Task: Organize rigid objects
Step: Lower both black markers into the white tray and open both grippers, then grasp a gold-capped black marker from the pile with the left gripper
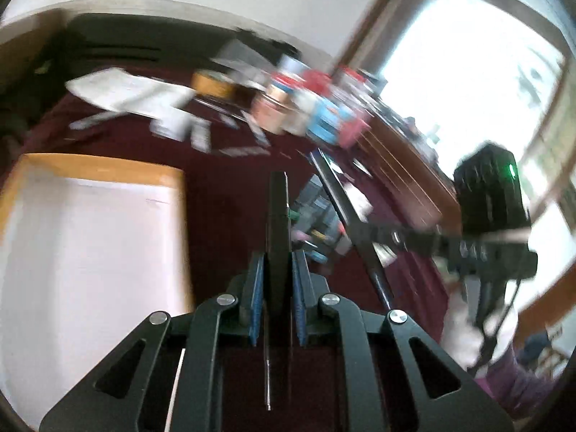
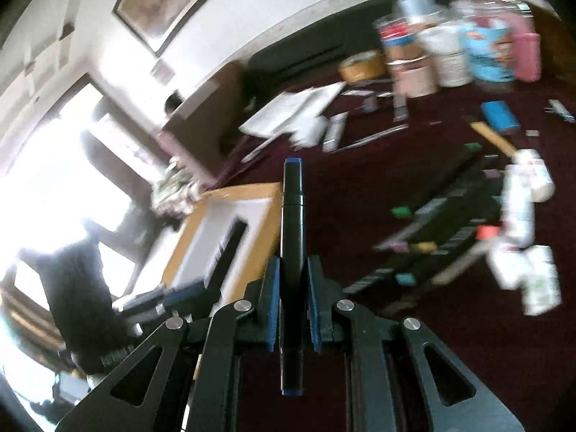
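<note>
Left gripper [image 1: 277, 280]: pinched tight on a black marker [image 1: 277, 216], up over the dark red desk [image 1: 230, 187], just right of the white tray [image 1: 90, 244]. Right gripper [image 2: 292, 295]: pinched tight on a blue-capped marker [image 2: 292, 237], beside the tray's [image 2: 230, 216] right edge. More markers [image 2: 442, 216] piled near the desk's right edge.

The left hand-held gripper [image 1: 277, 288] is black with blue pads, clamped on a black marker [image 1: 278, 223]. The right hand-held gripper [image 2: 293, 298], black with blue pads too, grips a black marker with blue end caps [image 2: 292, 237]. Beneath both lies a dark maroon desk [image 2: 468, 342]. Left of the right hand-held gripper sits a white tray with an orange-tan rim [image 2: 248, 191]; right of it lie black markers with green, pink, yellow and red caps [image 2: 446, 216].
</note>
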### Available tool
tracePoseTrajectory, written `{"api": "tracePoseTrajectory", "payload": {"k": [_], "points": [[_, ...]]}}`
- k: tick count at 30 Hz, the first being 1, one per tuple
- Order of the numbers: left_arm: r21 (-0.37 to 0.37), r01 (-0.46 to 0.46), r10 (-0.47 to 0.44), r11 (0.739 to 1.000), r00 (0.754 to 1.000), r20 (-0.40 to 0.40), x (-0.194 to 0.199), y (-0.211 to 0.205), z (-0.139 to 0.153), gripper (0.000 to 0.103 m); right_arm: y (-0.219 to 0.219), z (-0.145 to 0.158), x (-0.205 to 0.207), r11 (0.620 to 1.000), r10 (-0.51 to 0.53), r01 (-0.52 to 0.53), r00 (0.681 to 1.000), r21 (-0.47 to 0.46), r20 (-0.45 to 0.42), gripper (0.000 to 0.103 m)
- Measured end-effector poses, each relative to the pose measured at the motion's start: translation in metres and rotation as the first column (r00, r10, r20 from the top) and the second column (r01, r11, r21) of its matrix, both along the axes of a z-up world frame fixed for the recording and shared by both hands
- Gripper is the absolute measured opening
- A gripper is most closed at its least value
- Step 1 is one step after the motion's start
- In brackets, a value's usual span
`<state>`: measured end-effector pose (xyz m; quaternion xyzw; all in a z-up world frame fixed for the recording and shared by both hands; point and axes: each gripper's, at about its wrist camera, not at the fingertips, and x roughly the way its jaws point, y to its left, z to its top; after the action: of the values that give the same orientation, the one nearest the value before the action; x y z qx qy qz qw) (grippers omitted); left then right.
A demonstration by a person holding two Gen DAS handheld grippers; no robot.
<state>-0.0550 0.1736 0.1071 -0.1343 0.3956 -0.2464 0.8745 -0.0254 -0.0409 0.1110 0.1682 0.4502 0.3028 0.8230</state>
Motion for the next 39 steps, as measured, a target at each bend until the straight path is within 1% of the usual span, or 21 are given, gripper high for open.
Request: {"api": "tracePoseTrajectory", "payload": {"k": [1, 4, 6, 9, 13, 19, 21, 22, 23, 25, 27, 29, 30, 31, 32, 34, 35, 36, 37, 38, 39], "points": [[-0.004, -0.032, 0.032, 0.999, 0.999, 0.003, 0.002, 0.013, 0.002, 0.012, 0.017, -0.001, 0.003, 1.000, 0.024, -0.024, 1.000, 0.005, -0.009, 0.013], [0.029, -0.149, 0.149, 0.988, 0.989, -0.014, 0.015, 0.057, 0.000, 0.012, 0.062, -0.008, 0.014, 0.997, 0.080, -0.079, 0.996, 0.017, -0.037, 0.013], [0.036, -0.203, 0.205, 0.979, 0.977, -0.055, 0.029, 0.079, -0.011, 0.012, 0.092, -0.017, 0.025, 0.995, 0.099, -0.098, 0.993, 0.023, -0.071, 0.013], [0.068, -0.270, 0.276, 0.961, 0.954, -0.114, 0.055, 0.102, -0.036, 0.012, 0.133, -0.035, 0.043, 0.996, 0.085, -0.088, 0.991, -0.019, -0.106, 0.013], [0.034, -0.299, 0.300, 0.954, 0.938, -0.173, 0.075, 0.117, -0.061, 0.012, 0.164, -0.058, 0.061, 0.994, 0.040, -0.053, 0.990, -0.092, -0.137, 0.013], [0.009, -0.317, 0.310, 0.949, 0.922, -0.231, 0.090, 0.123, -0.083, 0.012, 0.178, -0.082, 0.074, 0.986, 0.000, -0.029, 0.984, -0.163, -0.179, 0.013], [0.010, -0.325, 0.318, 0.946, 0.918, -0.238, 0.092, 0.122, -0.085, 0.015, 0.181, -0.086, 0.074, 0.985, 0.003, -0.036, 0.982, -0.169, -0.189, 0.013], [0.009, -0.332, 0.325, 0.943, 0.916, -0.235, 0.091, 0.123, -0.086, 0.024, 0.182, -0.086, 0.074, 0.984, -0.001, -0.032, 0.982, -0.174, -0.187, 0.013], [0.008, -0.337, 0.329, 0.942, 0.914, -0.237, 0.091, 0.122, -0.085, 0.036, 0.182, -0.085, 0.074, 0.984, -0.003, -0.030, 0.983, -0.177, -0.183, 0.014], [0.009, -0.351, 0.342, 0.936, 0.907, -0.246, 0.088, 0.126, -0.083, 0.047, 0.180, -0.081, 0.072, 0.982, 0.001, -0.031, 0.987, -0.186, -0.159, 0.016], [0.013, -0.369, 0.361, 0.929, 0.901, -0.241, 0.084, 0.128, -0.079, 0.047, 0.172, -0.069, 0.067, 0.981, 0.004, -0.026, 0.994, -0.194, -0.110, 0.018], [0.014, -0.378, 0.372, 0.926, 0.904, -0.211, 0.074, 0.129, -0.066, 0.049, 0.152, -0.051, 0.060, 0.981, 0.000, -0.009, 0.999, -0.191, -0.044, 0.023], [0.014, -0.377, 0.372, 0.926, 0.907, -0.196, 0.070, 0.127, -0.060, 0.051, 0.140, -0.042, 0.057, 0.982, -0.010, 0.008, 1.000, -0.190, -0.010, 0.030], [0.013, -0.373, 0.369, 0.928, 0.911, -0.182, 0.066, 0.123, -0.053, 0.056, 0.121, -0.030, 0.050, 0.982, -0.032, 0.039, 0.999, -0.183, 0.042, 0.040], [0.012, -0.368, 0.365, 0.930, 0.916, -0.164, 0.062, 0.119, -0.045, 0.061, 0.108, -0.022, 0.043, 0.982, -0.050, 0.063, 0.996, -0.176, 0.079, 0.046], [0.008, -0.341, 0.340, 0.940, 0.934, -0.112, 0.051, 0.102, -0.027, 0.069, 0.070, -0.003, 0.029, 0.975, -0.122, 0.154, 0.973, -0.159, 0.196, 0.071], [0.010, -0.326, 0.325, 0.945, 0.941, -0.092, 0.048, 0.092, -0.019, 0.073, 0.047, 0.005, 0.021, 0.965, -0.173, 0.216, 0.950, -0.146, 0.262, 0.079], [0.021, -0.297, 0.297, 0.955, 0.953, -0.064, 0.043, 0.075, -0.011, 0.074, 0.032, 0.010, 0.017, 0.955, -0.213, 0.263, 0.930, -0.136, 0.300, 0.094], [0.032, -0.274, 0.275, 0.961, 0.960, -0.050, 0.041, 0.062, -0.008, 0.074, 0.005, 0.012, 0.013, 0.935, -0.278, 0.334, 0.902, -0.124, 0.332, 0.098], [0.046, -0.248, 0.250, 0.968, 0.967, -0.040, 0.040, 0.048, -0.006, 0.074, -0.019, 0.011, 0.015, 0.913, -0.329, 0.387, 0.886, -0.127, 0.327, 0.098], [0.066, -0.216, 0.219, 0.974, 0.975, -0.034, 0.040, 0.031, -0.006, 0.074, -0.041, 0.007, 0.020, 0.899, -0.362, 0.414, 0.885, -0.139, 0.292, 0.098]]}}
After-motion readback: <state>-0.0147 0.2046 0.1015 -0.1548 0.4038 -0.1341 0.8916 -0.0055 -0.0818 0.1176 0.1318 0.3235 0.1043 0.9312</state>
